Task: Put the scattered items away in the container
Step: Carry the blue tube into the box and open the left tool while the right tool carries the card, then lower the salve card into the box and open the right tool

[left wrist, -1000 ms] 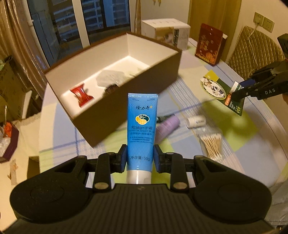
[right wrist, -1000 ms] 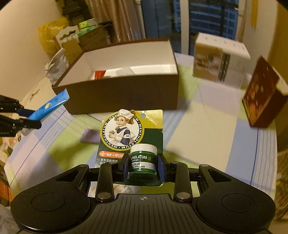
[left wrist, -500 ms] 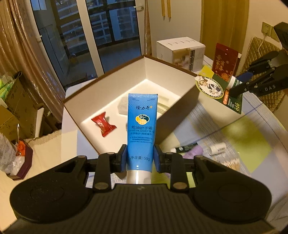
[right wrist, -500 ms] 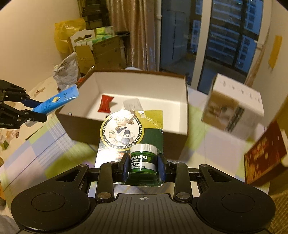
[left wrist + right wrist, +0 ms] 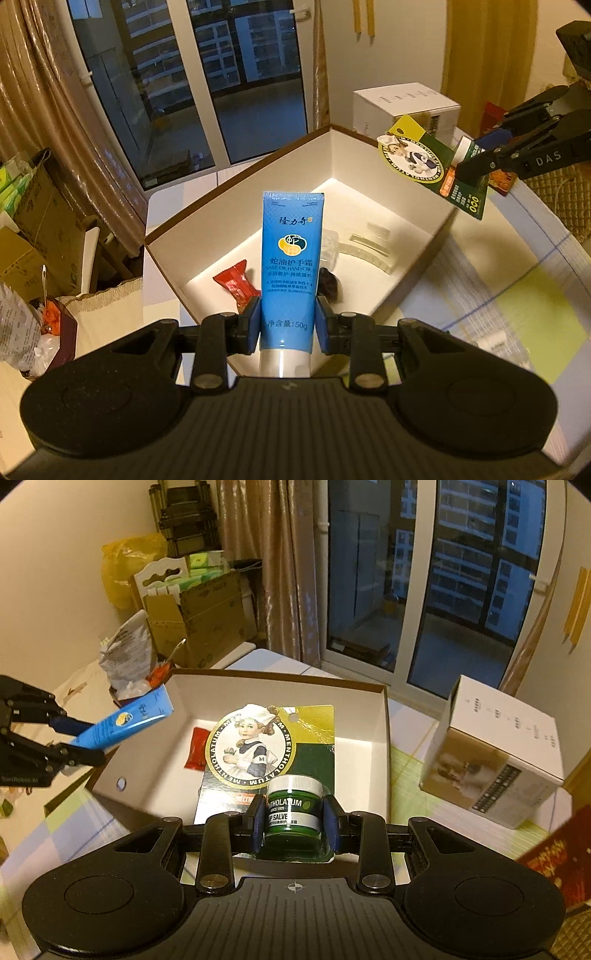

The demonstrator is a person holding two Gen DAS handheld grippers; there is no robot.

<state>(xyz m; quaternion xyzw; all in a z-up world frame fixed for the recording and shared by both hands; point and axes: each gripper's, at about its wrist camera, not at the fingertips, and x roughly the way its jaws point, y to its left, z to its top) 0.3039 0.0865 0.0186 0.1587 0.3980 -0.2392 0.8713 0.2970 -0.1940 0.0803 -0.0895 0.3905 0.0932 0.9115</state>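
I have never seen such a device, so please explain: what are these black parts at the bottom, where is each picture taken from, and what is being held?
No robot here: a person holds two hand grippers, each with a camera looking along its fingers. The black shapes are the grippers' own bodies. The left gripper is shut on a blue hand cream tube. The right gripper is shut on a green salve jar on its card. Both hover above an open brown box on a checked tablecloth. A red candy and a clear hair clip lie inside.
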